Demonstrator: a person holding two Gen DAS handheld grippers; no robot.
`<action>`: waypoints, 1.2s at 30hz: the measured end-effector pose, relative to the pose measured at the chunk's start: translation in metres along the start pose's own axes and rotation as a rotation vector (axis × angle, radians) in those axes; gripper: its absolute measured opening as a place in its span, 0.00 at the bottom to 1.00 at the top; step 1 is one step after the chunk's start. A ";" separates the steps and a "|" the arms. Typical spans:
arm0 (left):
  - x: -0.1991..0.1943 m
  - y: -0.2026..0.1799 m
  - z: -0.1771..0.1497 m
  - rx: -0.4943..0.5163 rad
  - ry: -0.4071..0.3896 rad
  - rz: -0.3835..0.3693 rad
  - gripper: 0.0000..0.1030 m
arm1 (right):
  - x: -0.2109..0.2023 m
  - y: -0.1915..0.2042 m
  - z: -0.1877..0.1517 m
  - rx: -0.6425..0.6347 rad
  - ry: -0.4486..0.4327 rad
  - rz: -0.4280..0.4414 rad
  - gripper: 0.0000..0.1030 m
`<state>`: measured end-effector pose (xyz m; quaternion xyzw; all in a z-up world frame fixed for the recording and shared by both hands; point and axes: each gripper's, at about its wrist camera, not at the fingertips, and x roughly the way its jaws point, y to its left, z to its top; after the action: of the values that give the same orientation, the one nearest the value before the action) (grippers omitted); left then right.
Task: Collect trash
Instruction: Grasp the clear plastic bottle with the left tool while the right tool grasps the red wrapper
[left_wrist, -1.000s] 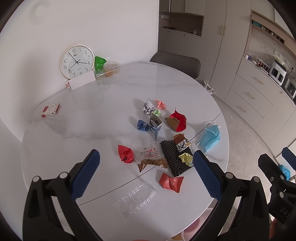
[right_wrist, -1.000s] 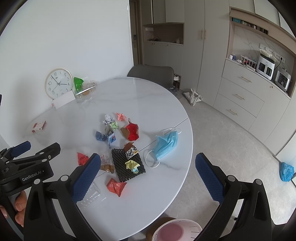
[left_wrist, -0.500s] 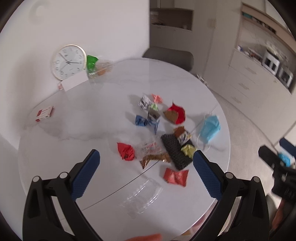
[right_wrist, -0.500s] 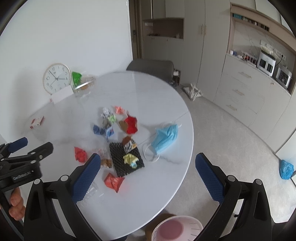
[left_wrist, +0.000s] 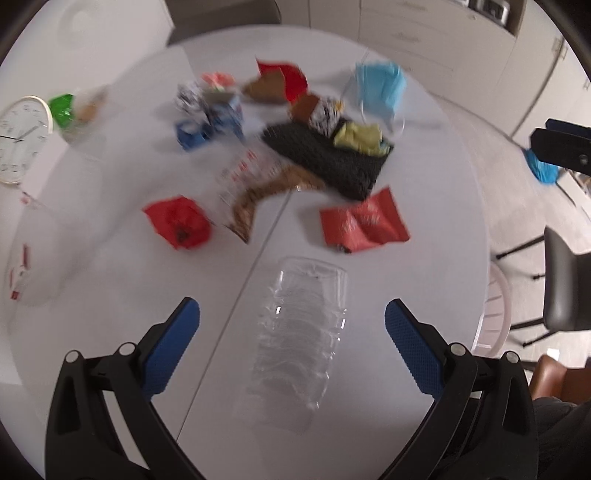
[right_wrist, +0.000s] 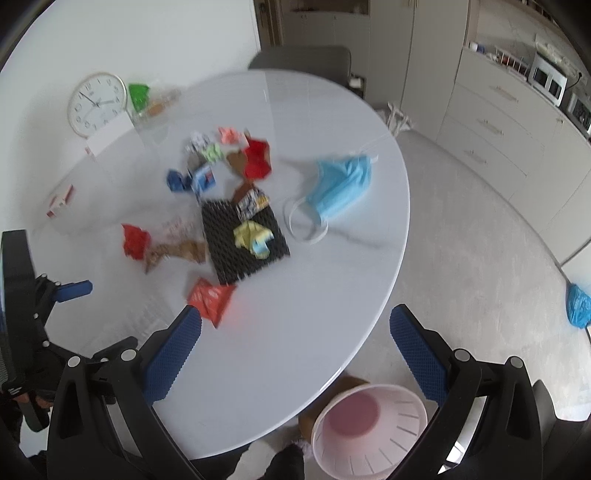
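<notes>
1. Between the spread blue pads of the left tongs (left_wrist: 291, 321), a crushed clear plastic tray (left_wrist: 299, 343) lies on the white table (left_wrist: 110, 295); the jaws stand wide open and touch nothing
2. Just beyond the left tongs, to the right of the tray's far end, lies a red wrapper (left_wrist: 364, 225); to the left of it sits a crumpled red packet (left_wrist: 177, 221), with a brown torn wrapper (left_wrist: 266, 195) between them
3. Farther ahead of the left tongs lies a black mesh pad (left_wrist: 325, 158) carrying a yellow wrapper (left_wrist: 360, 136), and past it a blue face mask (left_wrist: 380, 88)
4. The right tongs (right_wrist: 295, 332) hang above the near table edge, jaws wide apart and empty
5. Below the right tongs, on the floor beside the table, stands a pink bin (right_wrist: 369, 428)
6. Far left of both tongs, a round clock (right_wrist: 96, 103) leans at the wall; the view here is blurred
</notes>
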<state>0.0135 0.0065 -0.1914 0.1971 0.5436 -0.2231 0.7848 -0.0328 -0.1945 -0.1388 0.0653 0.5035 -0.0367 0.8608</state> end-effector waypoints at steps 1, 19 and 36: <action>0.005 0.000 0.001 0.001 0.008 -0.004 0.94 | 0.007 0.000 -0.002 0.008 0.020 -0.003 0.98; 0.039 0.022 -0.026 -0.087 0.069 -0.098 0.62 | 0.124 0.046 0.002 0.160 0.246 0.104 0.72; 0.008 0.030 -0.024 -0.106 0.013 -0.107 0.62 | 0.108 0.032 -0.010 0.254 0.203 0.283 0.16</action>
<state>0.0147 0.0438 -0.2053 0.1275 0.5692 -0.2344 0.7777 0.0156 -0.1609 -0.2350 0.2467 0.5647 0.0280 0.7871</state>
